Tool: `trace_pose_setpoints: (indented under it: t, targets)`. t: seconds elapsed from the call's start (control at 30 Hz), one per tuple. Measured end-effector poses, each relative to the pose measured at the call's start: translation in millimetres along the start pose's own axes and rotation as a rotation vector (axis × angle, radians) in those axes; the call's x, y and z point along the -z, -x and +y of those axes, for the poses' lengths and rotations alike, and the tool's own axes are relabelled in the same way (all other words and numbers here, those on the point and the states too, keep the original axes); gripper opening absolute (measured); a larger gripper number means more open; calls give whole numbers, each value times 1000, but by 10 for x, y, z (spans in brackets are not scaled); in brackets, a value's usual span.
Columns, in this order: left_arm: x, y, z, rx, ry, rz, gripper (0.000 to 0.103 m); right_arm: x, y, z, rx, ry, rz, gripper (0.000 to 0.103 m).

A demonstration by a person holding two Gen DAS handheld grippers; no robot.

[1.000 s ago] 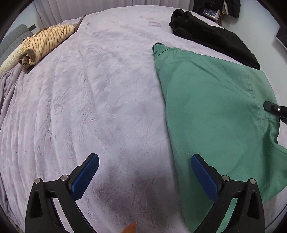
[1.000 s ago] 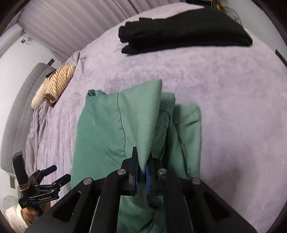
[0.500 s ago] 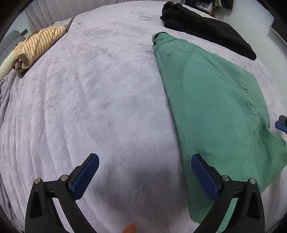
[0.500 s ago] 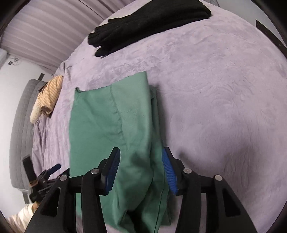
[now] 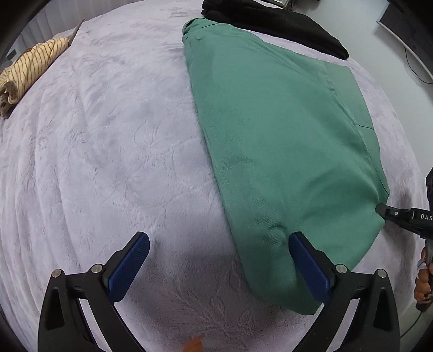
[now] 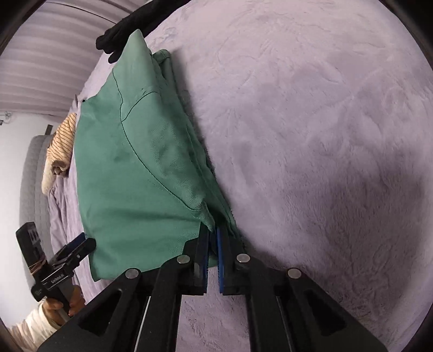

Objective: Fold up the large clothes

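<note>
A green garment [image 5: 284, 140] lies folded lengthwise on a lilac bed cover [image 5: 108, 151]; it also shows in the right wrist view [image 6: 140, 168]. My left gripper [image 5: 219, 265] is open and empty, with its right finger over the garment's near edge. My right gripper [image 6: 212, 235] is shut on the garment's corner at its right edge. The right gripper's tip also shows in the left wrist view [image 5: 384, 209] at that corner. The left gripper also shows in the right wrist view [image 6: 81, 243], by the garment's near left corner.
A black garment [image 5: 273, 21] lies folded beyond the green one. A striped yellow garment [image 5: 29, 70] lies at the far left by a grey headboard [image 6: 33, 173]. The bed cover [image 6: 324, 135] stretches right of the green garment.
My right gripper opened, dropped to the garment's near right corner and shut on it again. My left gripper moved right, closer to the garment's near edge, and stayed open.
</note>
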State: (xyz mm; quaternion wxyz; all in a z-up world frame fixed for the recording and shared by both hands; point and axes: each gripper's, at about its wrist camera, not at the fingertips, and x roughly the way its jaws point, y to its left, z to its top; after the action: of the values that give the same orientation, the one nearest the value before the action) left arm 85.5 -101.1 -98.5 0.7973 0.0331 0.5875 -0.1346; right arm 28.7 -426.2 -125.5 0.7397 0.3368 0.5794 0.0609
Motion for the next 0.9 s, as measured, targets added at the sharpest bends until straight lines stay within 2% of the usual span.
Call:
trace_pose_setpoints:
  t: [0.1, 0.4, 0.57, 0.9]
  targets:
    - [12, 23, -50, -26, -6, -2, 103, 46, 63, 17, 6, 2, 7, 4]
    - [8, 37, -52, -64, 86, 62, 103, 40, 132, 4, 70, -11, 59, 4]
    - [14, 87, -83, -87, 88, 85, 103, 46, 214, 52, 172, 13, 89, 9]
    - [-45, 111, -80, -108, 107, 111, 103, 176, 617, -5, 158, -30, 68, 10]
